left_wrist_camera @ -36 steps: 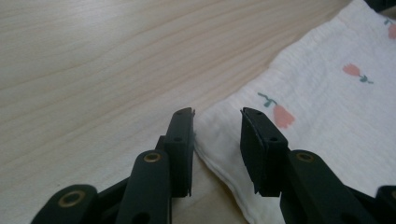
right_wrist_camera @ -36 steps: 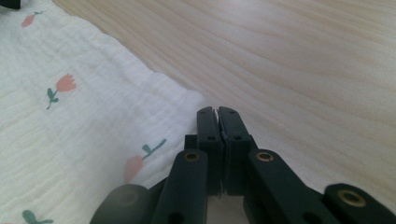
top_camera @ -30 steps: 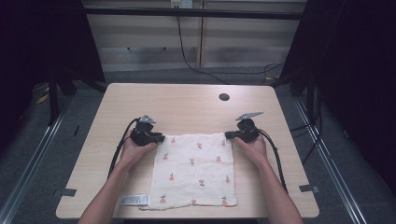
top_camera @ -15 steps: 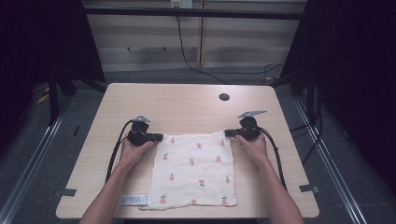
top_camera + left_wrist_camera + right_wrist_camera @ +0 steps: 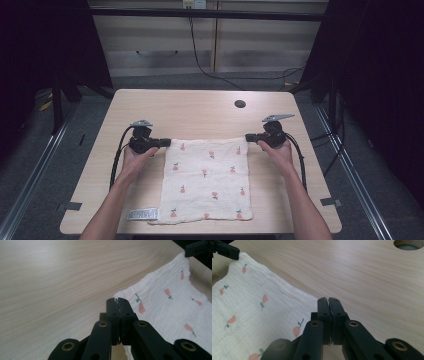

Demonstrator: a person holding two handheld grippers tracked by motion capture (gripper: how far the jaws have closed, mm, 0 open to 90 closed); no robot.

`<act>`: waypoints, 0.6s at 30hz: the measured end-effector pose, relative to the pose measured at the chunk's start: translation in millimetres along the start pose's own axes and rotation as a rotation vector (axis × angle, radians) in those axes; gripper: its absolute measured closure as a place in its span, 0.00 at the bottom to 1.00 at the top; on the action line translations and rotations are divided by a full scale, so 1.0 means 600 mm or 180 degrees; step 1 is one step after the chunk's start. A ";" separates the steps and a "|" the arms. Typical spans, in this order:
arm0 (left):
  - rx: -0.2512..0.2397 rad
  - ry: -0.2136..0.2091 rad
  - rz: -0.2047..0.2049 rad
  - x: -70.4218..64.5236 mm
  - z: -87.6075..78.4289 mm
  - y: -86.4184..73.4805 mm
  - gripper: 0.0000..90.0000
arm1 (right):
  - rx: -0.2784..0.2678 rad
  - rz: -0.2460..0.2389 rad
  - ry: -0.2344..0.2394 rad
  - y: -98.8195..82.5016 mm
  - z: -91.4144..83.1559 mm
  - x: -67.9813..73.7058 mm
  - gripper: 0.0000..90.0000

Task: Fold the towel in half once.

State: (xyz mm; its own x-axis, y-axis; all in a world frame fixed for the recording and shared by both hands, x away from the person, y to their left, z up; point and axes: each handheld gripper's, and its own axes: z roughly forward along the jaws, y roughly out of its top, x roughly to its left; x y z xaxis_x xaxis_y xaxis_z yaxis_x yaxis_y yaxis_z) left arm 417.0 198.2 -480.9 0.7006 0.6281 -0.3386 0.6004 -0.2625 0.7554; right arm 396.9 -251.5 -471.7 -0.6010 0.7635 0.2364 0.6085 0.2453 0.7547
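The left hand-held gripper has its jaws pressed together on the far left corner of the white cloth, having just finished closing, and the right hand-held gripper pinches the far right corner the same way. Between them the cloth's far edge is pulled taut, while the rest, printed with small pink flowers, lies flat on the tabletop toward the person. A dark round hole sits in the tabletop beyond the cloth's far right corner.
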 end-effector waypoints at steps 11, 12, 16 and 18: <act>-0.0279 -0.0078 0.0089 -0.023 -0.030 0.028 0.98 | -0.0160 -0.0081 -0.0043 0.022 -0.030 0.007 0.98; -0.0271 -0.0099 0.0102 -0.024 -0.031 0.031 0.98 | -0.0181 -0.0095 -0.0041 0.024 -0.032 0.007 0.98; -0.0318 -0.0118 0.0148 -0.033 -0.035 0.040 0.98 | -0.0199 -0.0105 -0.0051 0.030 -0.041 0.007 0.98; -0.0343 -0.0105 0.0168 -0.036 -0.039 0.045 0.98 | -0.0221 -0.0101 -0.0055 0.032 -0.046 0.006 0.98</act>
State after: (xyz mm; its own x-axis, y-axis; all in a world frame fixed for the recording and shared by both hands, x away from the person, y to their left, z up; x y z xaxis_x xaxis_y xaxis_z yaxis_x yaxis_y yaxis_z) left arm 408.9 194.7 -440.2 0.7436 0.5905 -0.3137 0.5186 -0.2132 0.8280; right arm 392.4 -260.3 -439.6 -0.6100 0.7663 0.2017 0.5517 0.2279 0.8023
